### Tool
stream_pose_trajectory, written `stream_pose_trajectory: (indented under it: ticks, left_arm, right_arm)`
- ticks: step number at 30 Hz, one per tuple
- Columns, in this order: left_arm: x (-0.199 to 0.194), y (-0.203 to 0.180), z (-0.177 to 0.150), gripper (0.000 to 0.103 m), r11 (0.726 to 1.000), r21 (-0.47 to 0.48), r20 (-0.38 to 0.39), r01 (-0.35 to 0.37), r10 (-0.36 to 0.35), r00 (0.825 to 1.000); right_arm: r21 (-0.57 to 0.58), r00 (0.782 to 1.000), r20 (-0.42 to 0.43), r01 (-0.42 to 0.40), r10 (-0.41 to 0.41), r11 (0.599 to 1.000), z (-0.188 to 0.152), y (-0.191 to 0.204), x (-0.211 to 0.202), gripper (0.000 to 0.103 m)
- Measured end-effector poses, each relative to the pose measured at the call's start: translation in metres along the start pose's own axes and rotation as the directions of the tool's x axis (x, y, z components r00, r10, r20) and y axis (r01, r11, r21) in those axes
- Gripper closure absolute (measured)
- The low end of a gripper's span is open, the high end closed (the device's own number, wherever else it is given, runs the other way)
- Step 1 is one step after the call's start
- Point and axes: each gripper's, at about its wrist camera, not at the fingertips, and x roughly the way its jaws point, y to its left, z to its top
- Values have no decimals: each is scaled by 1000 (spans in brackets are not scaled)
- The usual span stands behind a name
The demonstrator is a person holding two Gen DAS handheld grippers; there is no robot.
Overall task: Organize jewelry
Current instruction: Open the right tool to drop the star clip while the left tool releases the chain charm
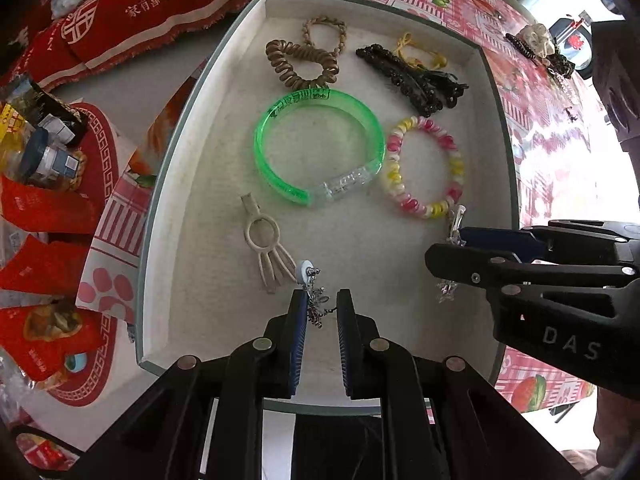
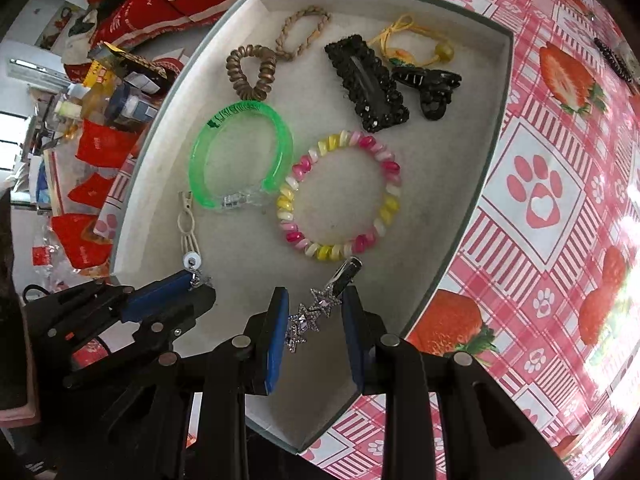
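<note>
Both grippers hang over a white-lined tray [image 2: 448,236] on a strawberry-print tablecloth [image 2: 536,200]. The left gripper [image 1: 322,300], jaws nearly closed, pinches a dangling silver earring [image 1: 316,300] with a white disc on top. The right gripper [image 2: 316,304], a little wider, clamps a star hair clip [image 2: 320,304] just beside the pink-and-yellow bracelet [image 2: 340,196]. A green bangle [image 1: 316,152] lies in the tray's middle.

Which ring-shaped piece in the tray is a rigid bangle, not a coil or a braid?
The translucent green bangle with the clear section, left of the pink-yellow-white coil bracelet. The brown coil tie and tan braided loop are both soft.
</note>
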Motion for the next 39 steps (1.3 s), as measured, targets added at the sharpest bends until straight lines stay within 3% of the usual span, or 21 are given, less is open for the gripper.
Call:
stream_pose_trajectory:
  ticks: [13, 18, 30, 39]
  left_arm:
    - [5, 0, 0, 81, 1000, 13, -12, 1, -1, 1000]
    - [4, 1, 1, 81, 1000, 9, -12, 1, -1, 1000]
    - [-5, -1, 3, 81, 1000, 18, 3, -8, 8, 1000]
    - [-2, -15, 7, 81, 997, 69, -13, -38, 39, 999]
  right_arm:
    - [-5, 1000, 5, 7, -7, 1000, 1, 2, 2, 73]
    - [-9, 1000, 4, 7, -7, 1000, 0, 4, 2, 61]
    - [11, 997, 76, -17, 17, 1000, 5, -1, -34, 50]
    - [115, 993, 120, -16, 2, 993, -9, -29, -69, 45]
